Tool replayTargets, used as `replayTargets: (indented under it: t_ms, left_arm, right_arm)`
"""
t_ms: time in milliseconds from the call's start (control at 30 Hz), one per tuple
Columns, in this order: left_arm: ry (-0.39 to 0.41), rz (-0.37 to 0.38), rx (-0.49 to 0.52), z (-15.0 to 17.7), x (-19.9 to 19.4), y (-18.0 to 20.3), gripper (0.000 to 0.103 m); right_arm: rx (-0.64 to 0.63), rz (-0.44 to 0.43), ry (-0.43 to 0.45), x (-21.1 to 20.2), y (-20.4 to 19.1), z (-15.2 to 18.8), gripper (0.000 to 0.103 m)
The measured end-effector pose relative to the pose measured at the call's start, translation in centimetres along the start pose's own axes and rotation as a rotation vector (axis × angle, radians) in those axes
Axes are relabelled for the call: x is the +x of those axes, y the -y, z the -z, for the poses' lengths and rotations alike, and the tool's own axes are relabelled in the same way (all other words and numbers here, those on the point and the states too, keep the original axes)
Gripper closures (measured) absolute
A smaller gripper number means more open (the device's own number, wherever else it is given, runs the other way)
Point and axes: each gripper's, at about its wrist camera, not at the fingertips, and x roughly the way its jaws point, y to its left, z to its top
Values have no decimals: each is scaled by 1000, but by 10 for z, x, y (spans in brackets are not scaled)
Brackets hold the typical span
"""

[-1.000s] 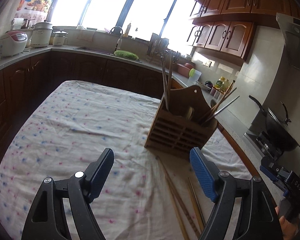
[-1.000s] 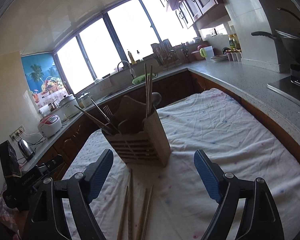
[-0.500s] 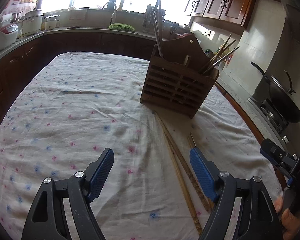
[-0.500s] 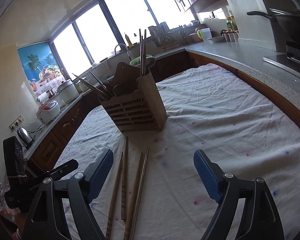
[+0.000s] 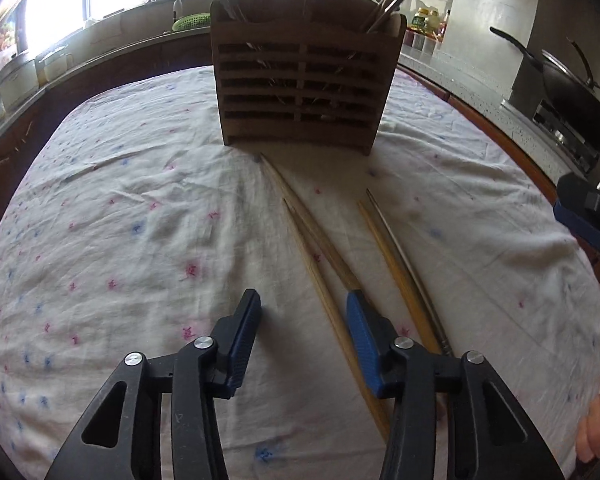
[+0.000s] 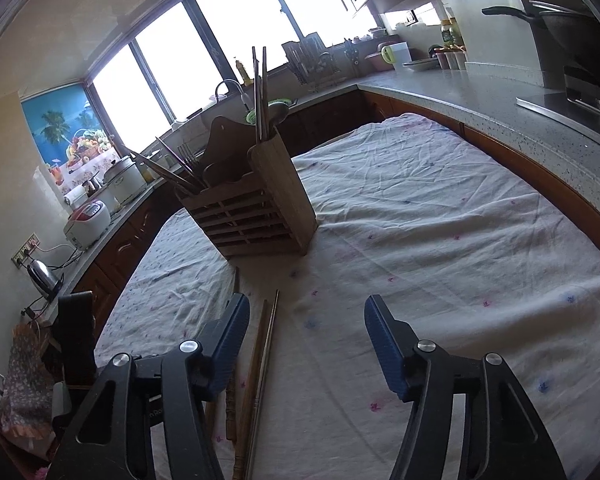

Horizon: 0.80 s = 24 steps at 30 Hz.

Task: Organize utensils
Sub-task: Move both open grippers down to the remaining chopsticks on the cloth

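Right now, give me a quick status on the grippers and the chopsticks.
Left hand-held gripper just closing, one chopstick between its jaws, not clamped. Right hand-held gripper also closing, empty. Wooden holder upright ahead, path clear.

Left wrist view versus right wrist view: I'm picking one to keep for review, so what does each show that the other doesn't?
Only the left wrist view shows all four chopsticks laid out, the holder's slatted front face-on, and the right gripper at its edge. Only the right wrist view shows the kettle, rice cooker and beach poster. Both share the wooden utensil holder, the floral cloth, the wok and the windows.
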Motion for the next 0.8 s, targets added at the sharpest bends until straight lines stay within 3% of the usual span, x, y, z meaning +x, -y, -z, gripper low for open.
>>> replayTargets:
  t_ms: [100,200,367,533,667,800]
  left_arm:
    - [0,-5,55,8,-3,-3,76]
    - [-4,19,48,13,-12,-18,84]
    - [-7,91,-78,11,-23,-53,85]
    - [-31,56,-171,2,-16,-68,81]
    - [-51,64,-196,-8,-2,-68,80]
    - [-51,27,-177,-19,12,-62,80]
  right_arm:
    - [-2,1,-21,6,0,-1,54]
    - [-23,-1,-74,20,-4,1,64]
    - [-68,-17,-171,52,-20,5,72]
    - [-119,-5,-252,86,-34,7,77]
    - [-157,35,-288,108,-40,5,83]
    - [-209,57,-312,123,-47,6,85]
